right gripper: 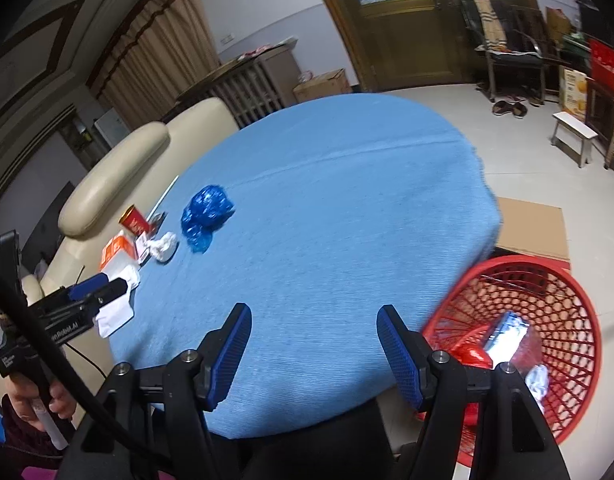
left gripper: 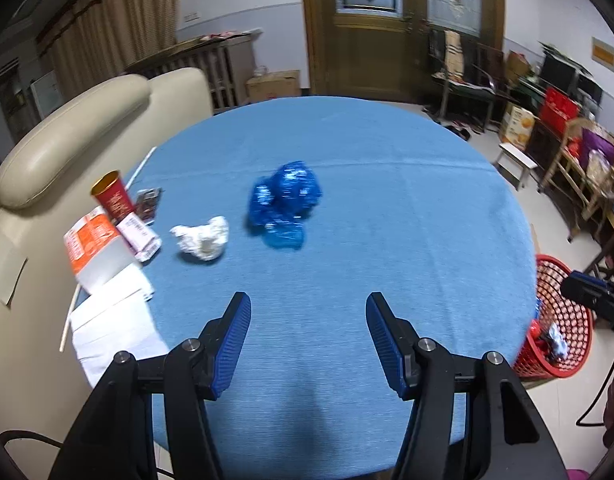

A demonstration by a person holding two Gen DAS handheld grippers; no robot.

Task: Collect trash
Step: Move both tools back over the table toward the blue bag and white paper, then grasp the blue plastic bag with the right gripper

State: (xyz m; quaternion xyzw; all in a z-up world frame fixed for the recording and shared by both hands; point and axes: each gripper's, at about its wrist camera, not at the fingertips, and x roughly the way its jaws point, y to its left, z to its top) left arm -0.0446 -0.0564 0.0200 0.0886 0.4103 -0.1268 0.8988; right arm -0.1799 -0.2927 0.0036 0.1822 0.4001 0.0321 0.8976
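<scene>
Trash is what the next reach turns on, and most of it sits well away from the red basket (right gripper: 547, 280), which stands on the floor just off the tabletop's (left gripper: 387, 220) right edge. Taking that basket as the mark: the blue plastic wad (left gripper: 285, 204) lies out across the tabletop from it, near the middle of the blue cloth; the white crumpled paper (left gripper: 203, 237) is farther from the basket again, just beside the wad; and farthest of all, at the opposite edge, are the red cup (left gripper: 114, 196), the orange carton (left gripper: 93, 246), some small wrappers and a white napkin (left gripper: 115, 320). The basket already holds a few shiny wrappers.

From the left tool (left gripper: 309, 340) the wad lies straight ahead and a little to the left, with bare cloth between them. It is a lumpy ball with no clear long axis, so the angle of approach should matter little. The right tool (right gripper: 313, 350) hangs over the tabletop edge nearest the basket, with the wad far off to its upper left. The left hand therefore looks better placed for the wad and the paper, the right for dropping things in.

Both tools are spread with nothing between their blue pads, and both tilt downward toward the cloth without touching it. In the right wrist view the left tool shows at the far side from the basket, above the napkin, with the person's hand (right gripper: 35, 404) gripping its handle.
</scene>
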